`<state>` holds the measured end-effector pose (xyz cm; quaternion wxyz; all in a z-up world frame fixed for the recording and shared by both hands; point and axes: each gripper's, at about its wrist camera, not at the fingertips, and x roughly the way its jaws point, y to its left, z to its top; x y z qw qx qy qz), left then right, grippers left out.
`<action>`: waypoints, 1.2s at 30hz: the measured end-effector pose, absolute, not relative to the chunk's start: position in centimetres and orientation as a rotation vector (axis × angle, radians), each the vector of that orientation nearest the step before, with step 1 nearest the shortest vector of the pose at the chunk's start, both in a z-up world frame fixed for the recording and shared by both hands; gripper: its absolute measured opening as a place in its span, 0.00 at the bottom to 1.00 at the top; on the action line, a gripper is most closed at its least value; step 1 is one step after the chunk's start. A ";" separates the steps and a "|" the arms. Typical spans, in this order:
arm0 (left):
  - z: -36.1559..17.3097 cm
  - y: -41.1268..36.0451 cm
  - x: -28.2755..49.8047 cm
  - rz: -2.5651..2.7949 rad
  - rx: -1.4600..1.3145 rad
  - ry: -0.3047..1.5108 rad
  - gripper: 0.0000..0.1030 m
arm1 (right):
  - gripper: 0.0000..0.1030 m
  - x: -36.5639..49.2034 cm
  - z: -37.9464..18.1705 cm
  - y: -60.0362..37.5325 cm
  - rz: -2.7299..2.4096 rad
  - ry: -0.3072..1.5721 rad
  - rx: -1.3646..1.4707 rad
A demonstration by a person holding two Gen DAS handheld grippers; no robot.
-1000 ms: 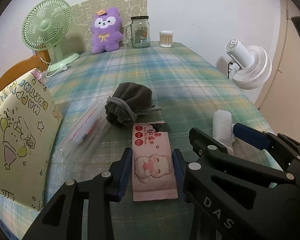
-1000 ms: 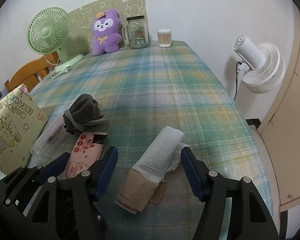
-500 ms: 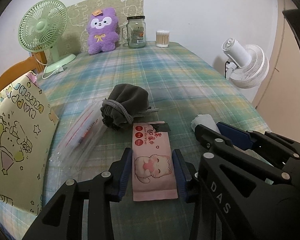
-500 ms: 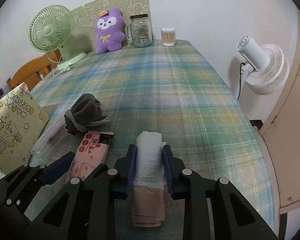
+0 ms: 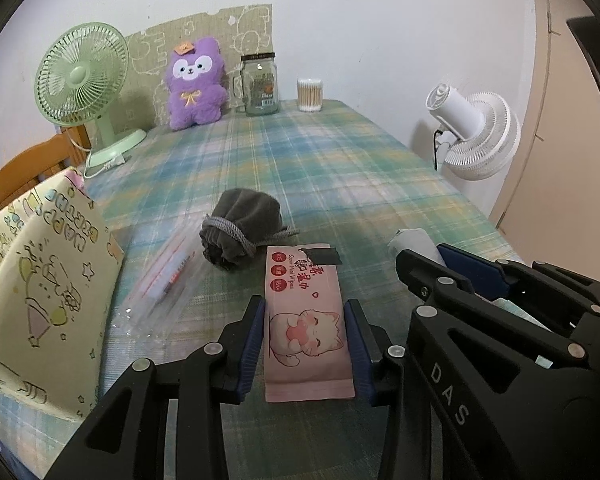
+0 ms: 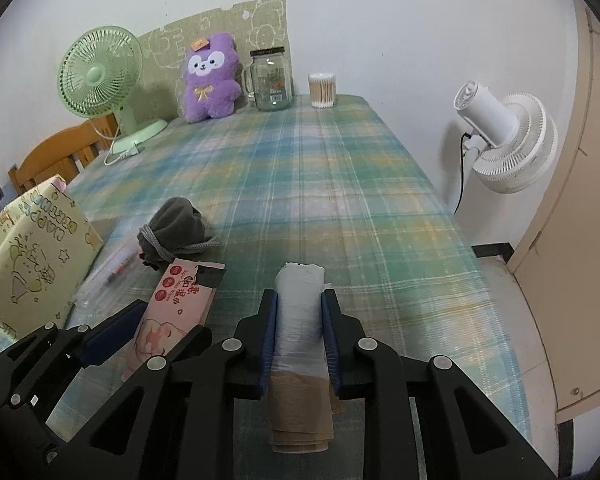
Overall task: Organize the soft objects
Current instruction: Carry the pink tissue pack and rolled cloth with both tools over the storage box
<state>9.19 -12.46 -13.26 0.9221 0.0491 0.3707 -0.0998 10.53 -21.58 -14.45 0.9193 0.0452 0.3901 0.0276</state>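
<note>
Your right gripper (image 6: pixel 299 332) jaws pinch the soft white roll (image 6: pixel 300 312) mid-length near the counter's (image 6: pixel 340 200) front edge; it squashes easily. Left gripper (image 5: pixel 305 334) jaws clamp the light pink wipes pack (image 5: pixel 305 312) beside it.

Wipes pack (image 5: pixel 305 320) lies left of towel roll (image 6: pixel 300 320) (pouch (image 5: pixel 242 226) behind).

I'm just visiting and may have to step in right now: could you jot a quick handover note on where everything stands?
Left hand-held gripper: shut on the pink wipes pack, which lies on the plaid cloth.
Right hand-held gripper: shut on the white and tan roll.
Grey drawstring pouch and clear zip bag lie loose near the yellow gift bag.
Done: both items gripped. Left: putting them, and the pouch, away.
</note>
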 end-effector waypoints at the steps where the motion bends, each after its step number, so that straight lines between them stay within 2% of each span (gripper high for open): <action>1: -13.2 -12.4 9.1 -0.206 0.100 0.758 0.39 | 0.24 10.4 -14.2 -21.6 0.055 0.799 0.092; 36: -5.1 -12.0 7.3 -0.221 0.099 0.628 0.39 | 0.24 8.2 -5.1 -21.6 0.026 0.664 0.099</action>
